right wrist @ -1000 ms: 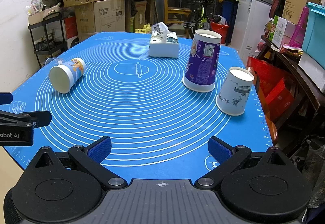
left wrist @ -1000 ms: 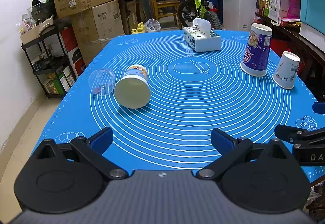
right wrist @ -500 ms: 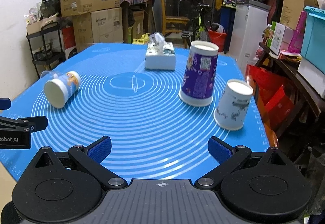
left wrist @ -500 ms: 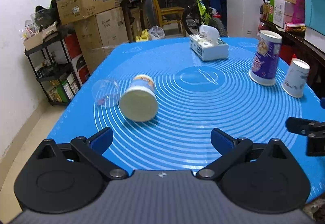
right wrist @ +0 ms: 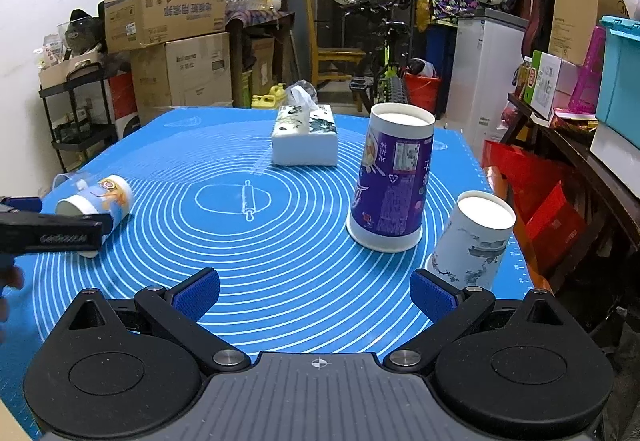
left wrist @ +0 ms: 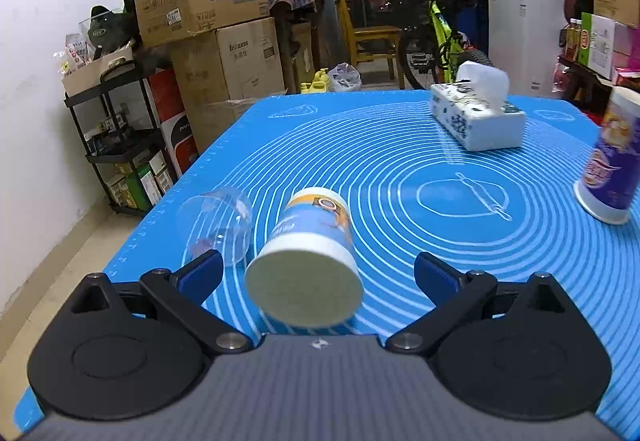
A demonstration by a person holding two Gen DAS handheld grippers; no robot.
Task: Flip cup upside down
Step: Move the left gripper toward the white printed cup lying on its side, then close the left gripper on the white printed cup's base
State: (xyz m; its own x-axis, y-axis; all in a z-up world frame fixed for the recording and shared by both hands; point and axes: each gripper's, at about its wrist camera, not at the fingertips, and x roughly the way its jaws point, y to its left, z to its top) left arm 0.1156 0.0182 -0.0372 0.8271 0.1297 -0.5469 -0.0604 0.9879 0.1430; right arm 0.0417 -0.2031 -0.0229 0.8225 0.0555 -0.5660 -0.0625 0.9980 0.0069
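The blue-and-white cup [left wrist: 308, 253] lies on its side on the worktop at twelve o'clock between the spread fingers of the left claw [left wrist: 316, 273], its long axis pointing away, flat base nearest; the right claw [right wrist: 314, 291], also spread, hangs well apart.

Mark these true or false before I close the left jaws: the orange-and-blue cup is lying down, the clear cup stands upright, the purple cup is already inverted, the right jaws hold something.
1. The orange-and-blue paper cup lies on its side between the open left gripper jaws. True.
2. The clear plastic cup stands upright. False: it lies on its side.
3. The tall purple paper cup stands upside down. True.
4. The right gripper holds the white paper cup. False: it is open and empty.
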